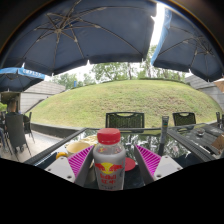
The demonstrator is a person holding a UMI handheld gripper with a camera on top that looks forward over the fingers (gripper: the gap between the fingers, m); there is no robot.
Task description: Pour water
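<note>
A clear plastic bottle (109, 163) with a red cap and a red and yellow label stands upright between my gripper's (113, 166) fingers. The left pink pad (81, 160) lies close against the bottle's side. The right pink pad (148, 159) stands a little apart from it, and part of a red object (129, 163) shows in that gap behind the bottle. The fingers are open around the bottle. Its base is hidden below the view.
A dark outdoor table (190, 145) stretches ahead, with black chairs (124, 120) along its far side and at the left (14, 130). A yellow item (75, 150) lies beyond the left finger. Large blue umbrellas (80, 35) hang overhead before a grassy slope (120, 98).
</note>
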